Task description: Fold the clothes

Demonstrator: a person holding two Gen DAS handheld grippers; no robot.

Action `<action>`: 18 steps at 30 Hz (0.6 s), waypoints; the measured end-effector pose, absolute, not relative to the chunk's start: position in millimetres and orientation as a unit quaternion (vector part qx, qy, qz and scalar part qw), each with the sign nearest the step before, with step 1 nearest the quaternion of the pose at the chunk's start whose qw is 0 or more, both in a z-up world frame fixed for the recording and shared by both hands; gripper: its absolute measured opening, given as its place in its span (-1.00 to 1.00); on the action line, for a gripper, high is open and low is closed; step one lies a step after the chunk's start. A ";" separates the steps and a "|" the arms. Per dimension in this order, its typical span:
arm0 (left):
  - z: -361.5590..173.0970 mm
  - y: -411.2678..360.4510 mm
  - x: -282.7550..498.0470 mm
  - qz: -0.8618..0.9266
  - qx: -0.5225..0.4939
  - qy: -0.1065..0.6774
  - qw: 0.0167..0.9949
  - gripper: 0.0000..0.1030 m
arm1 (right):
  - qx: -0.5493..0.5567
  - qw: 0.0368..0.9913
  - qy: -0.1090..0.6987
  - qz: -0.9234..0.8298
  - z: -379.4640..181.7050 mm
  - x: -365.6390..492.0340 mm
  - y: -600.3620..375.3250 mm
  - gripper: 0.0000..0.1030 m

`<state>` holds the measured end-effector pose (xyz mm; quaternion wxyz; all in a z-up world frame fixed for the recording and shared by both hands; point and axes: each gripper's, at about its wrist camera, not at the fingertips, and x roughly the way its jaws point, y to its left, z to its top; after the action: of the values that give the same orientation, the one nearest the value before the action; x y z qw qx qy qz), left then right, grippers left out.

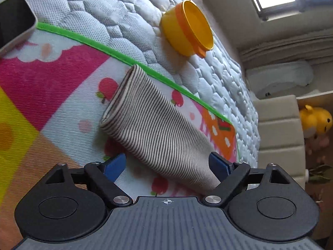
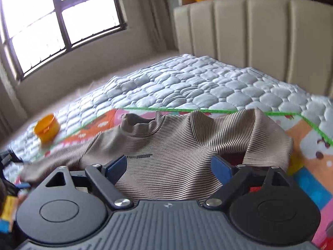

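In your left wrist view, the left gripper [image 1: 166, 164] has its fingers [image 1: 114, 166] spread, not yet clamped, either side of the sleeve [image 1: 149, 125], which runs toward 11 o'clock across the play mat [image 1: 52, 79]; a yellow tub [image 1: 187, 29] sits at 1 o'clock. In your right wrist view, the right gripper [image 2: 168, 166] is released above the striped sweater [image 2: 177, 156], collar at 12 o'clock. You're likely starting the sleeve fold: next, pinch the sleeve and carry it across the chest.

Right gripper [image 2: 168, 166] jaws spread over striped sweater [image 2: 177, 145] on mat [image 2: 308, 145]
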<state>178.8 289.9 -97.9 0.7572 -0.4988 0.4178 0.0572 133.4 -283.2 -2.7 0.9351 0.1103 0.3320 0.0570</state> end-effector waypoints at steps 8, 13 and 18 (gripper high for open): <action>-70.9 264.1 245.9 0.138 -0.286 0.410 0.855 -0.71 | 0.138 0.928 0.347 -0.004 -21.2 145.7 -309.6 0.74; 3.9 227.8 281.7 0.097 -0.192 0.361 0.907 -0.73 | 0.162 0.930 0.330 -0.006 -16.4 147.8 -319.7 0.74; 76.9 160.4 291.9 0.022 -0.147 0.305 0.940 -0.78 | 0.192 0.929 0.315 0.005 -7.9 145.0 -329.0 0.74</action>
<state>291.9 160.4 76.9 0.9405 -0.1474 0.3054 0.0224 145.0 -329.0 -7.9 0.9293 0.1923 0.3153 0.0053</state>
